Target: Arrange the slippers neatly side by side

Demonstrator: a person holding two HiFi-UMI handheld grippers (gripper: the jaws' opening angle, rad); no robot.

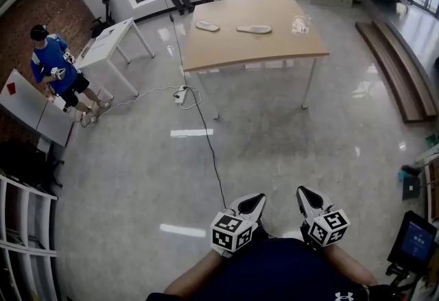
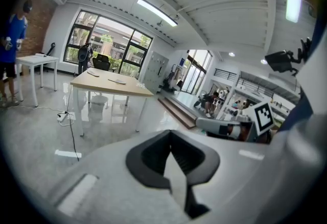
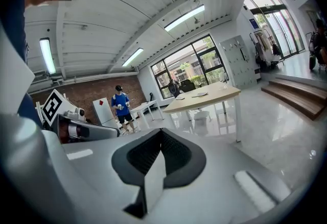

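Both tools are held low and close to the person's body at the bottom of the head view, well apart from the work. The left tool (image 1: 252, 202) has its jaws pressed together with nothing between them, as its own view shows, and the right tool (image 1: 309, 195) is likewise closed and empty. Across a stretch of glossy grey floor stands the wooden desk (image 1: 254, 51), and on its far half lie the two pale slippers: the left slipper (image 1: 207, 26) and the right slipper (image 1: 254, 29), set roughly end to end with a gap between them, not touching. A clear, crumpled bag (image 1: 300, 24) sits near the desk's right edge. A black cable (image 1: 208, 138) runs over the floor from the desk towards the person. At the far left a person in a blue shirt (image 1: 53, 63) stands beside a small white desk (image 1: 106, 42).
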